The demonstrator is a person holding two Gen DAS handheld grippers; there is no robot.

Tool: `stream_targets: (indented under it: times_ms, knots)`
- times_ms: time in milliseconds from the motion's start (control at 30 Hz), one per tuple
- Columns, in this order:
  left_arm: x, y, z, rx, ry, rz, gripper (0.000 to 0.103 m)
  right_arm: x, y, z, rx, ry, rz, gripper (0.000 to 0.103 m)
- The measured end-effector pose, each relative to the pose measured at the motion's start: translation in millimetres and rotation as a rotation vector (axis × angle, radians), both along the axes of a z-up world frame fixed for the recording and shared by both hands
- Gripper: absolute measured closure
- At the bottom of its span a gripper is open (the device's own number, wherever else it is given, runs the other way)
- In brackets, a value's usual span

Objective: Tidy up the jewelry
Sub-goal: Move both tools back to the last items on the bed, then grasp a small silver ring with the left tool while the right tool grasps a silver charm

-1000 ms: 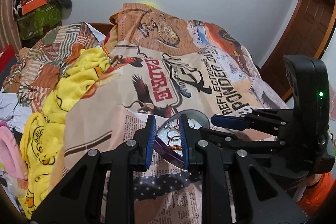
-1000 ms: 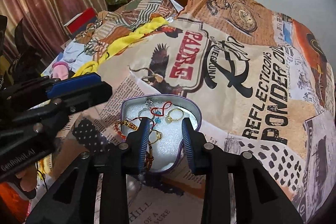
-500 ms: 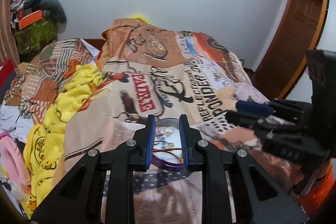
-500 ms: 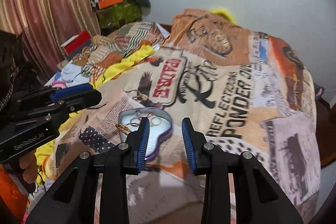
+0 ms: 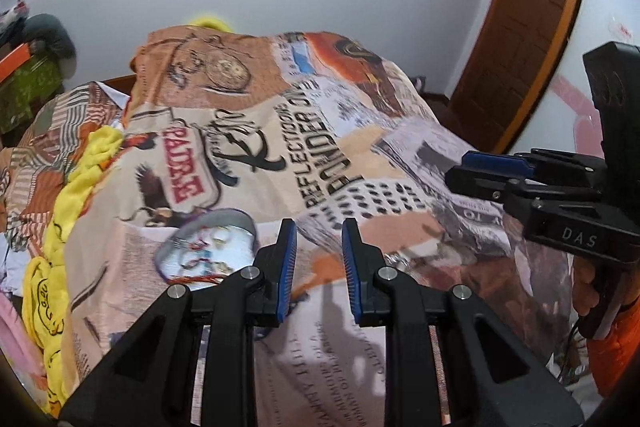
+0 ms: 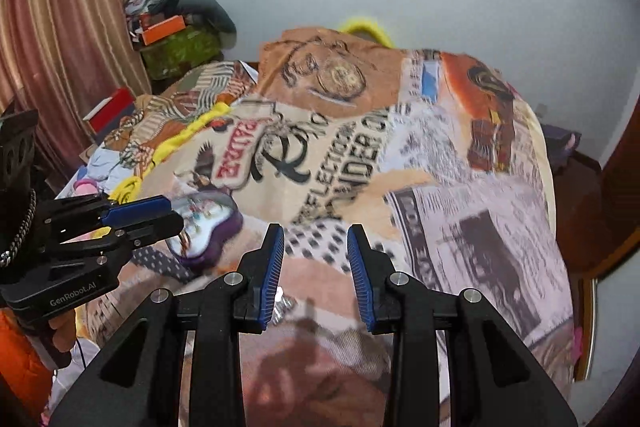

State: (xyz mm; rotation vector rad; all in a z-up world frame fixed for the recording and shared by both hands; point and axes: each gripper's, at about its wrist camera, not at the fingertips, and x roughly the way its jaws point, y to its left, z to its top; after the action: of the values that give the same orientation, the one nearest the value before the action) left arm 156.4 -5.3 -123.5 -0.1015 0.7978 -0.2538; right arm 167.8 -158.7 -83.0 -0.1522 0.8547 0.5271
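Both claws empty: left claw [image 5: 319, 255] has its jaws part-way apart with only bedspread between the pads, and right claw [image 6: 316, 259] is the same, nothing gripped. Just past the right claw's left pad there's a small shiny bit on the bedspread [image 6: 460, 211], maybe a stray piece of jewelry [image 6: 282, 301], but it's too blurred to call; the left view shows a similar glint near its right finger. Further out, the tin [image 5: 208, 251], heart-shaped with a purple rim, sits open on the bed, left of both claws and clear of them. Rings and a red cord bracelet lie loose inside on a pale lining. My read: most pieces are already in the tin, possibly one stray left to collect, and no lid in view. Hard to make out: motion blur smears the tin contents so piece count is unclear, and the left claw covers part of the tin in the right view.
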Motion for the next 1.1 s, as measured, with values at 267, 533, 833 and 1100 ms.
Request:
stream_targets:
  times_ms: [267,533,833,1100]
  knots:
    - [1.0,-19.0,-25.6,0.033,0.060,-0.049,0.080,-9.0,2.1,-33.3,-0.022,0.109,0.053,0.073]
    - [-3.3,-16.6,-46.1,0.058,0.110,-0.058,0.080,-0.8,17.3,-61.3,-0.092,0.180,0.121,0.073]
    - [5.3,-19.6,-54.6,0.040,0.129,-0.074,0.080,5.0,15.2,-74.2,-0.053,0.220,0.150,0.073]
    - [14.1,-35.5,-58.0,0.021,0.137,-0.119,0.080,2.2,8.2,-72.3,-0.038,0.184,0.139,0.089]
